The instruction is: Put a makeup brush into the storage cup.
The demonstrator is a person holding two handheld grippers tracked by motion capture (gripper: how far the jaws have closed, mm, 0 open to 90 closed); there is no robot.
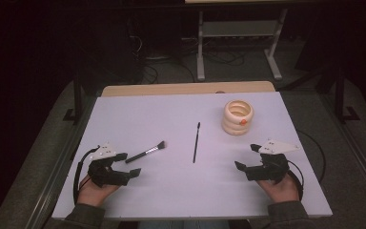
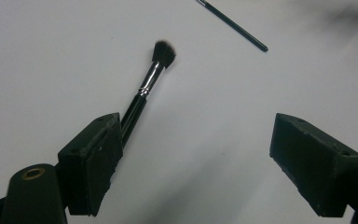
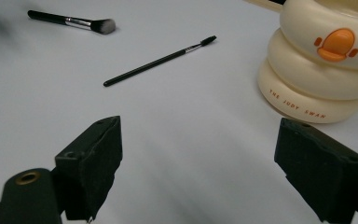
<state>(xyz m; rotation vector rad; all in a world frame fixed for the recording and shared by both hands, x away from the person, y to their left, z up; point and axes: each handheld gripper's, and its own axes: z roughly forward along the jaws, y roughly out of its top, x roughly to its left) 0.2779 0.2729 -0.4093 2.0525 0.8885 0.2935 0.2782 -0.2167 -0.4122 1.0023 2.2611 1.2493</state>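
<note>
A black-handled makeup brush with a silver ferrule and dark bristles lies on the white table, just right of my left gripper. In the left gripper view the makeup brush runs up from beside the left jaw; the jaws stand wide apart with nothing between them. A thin black spoolie wand lies mid-table. A cream ringed holder with an orange emblem stands at the back right. My right gripper is open near the front right, with the holder ahead of it and the wand to its left.
The white table top has a wooden strip along its far edge. Beyond it, a dark floor with cables and a metal stand's legs. A person's hands and sleeves come in at the bottom edge.
</note>
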